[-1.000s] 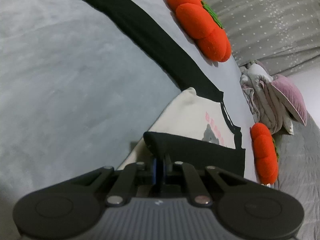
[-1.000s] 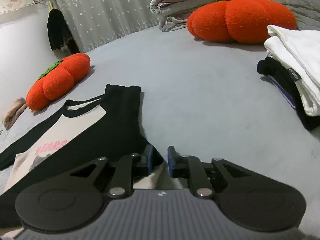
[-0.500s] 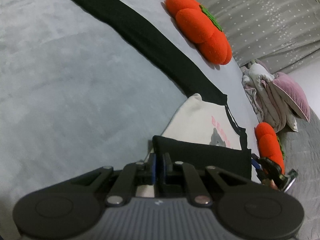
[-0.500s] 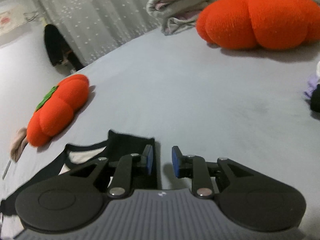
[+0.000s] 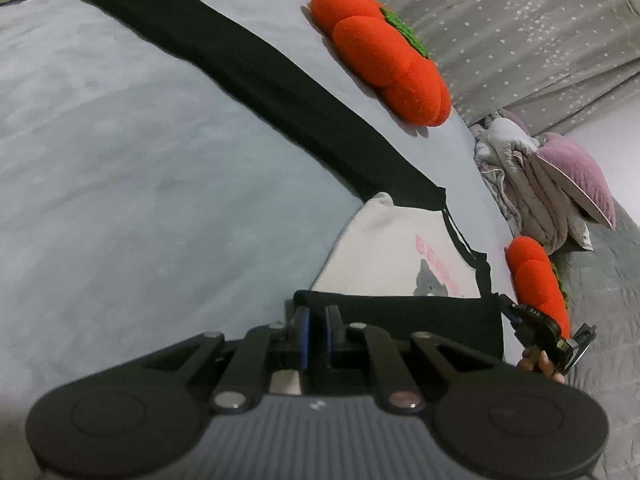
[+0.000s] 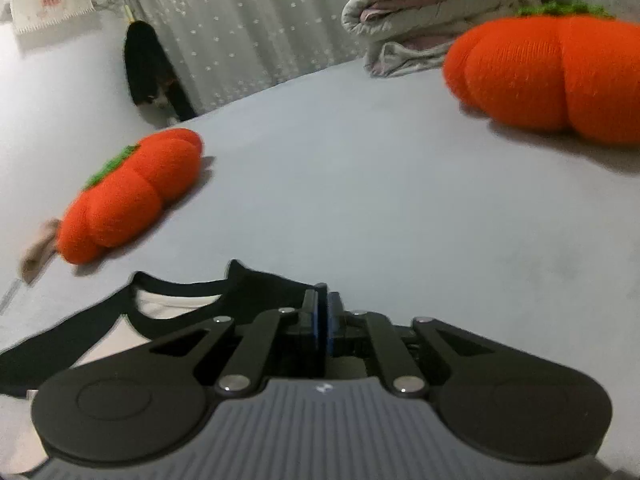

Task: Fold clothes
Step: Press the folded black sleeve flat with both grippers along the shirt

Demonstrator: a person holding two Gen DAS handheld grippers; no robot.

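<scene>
The right claw [image 6: 322, 320] has slid along the bed toward the shirt's [image 6: 256, 292] black shoulder edge, and its jaws, apart a second ago, now pinch that dark cloth between the blue pads. Seen from the left wrist, that claw [image 5: 510, 314] has come into sight at the end of the folded black sleeve [image 5: 400, 320], with fingers [image 5: 534, 362] of the hand behind it. The stack of folded clothes has dropped out of the right wrist's view.

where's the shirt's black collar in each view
Left wrist: collar right of centre, a thin black curve along the cream chest panel.
Right wrist: collar lower left, just above the tool.
Shared landmark: the folded quilt behind the pumpkin cushions.
</scene>
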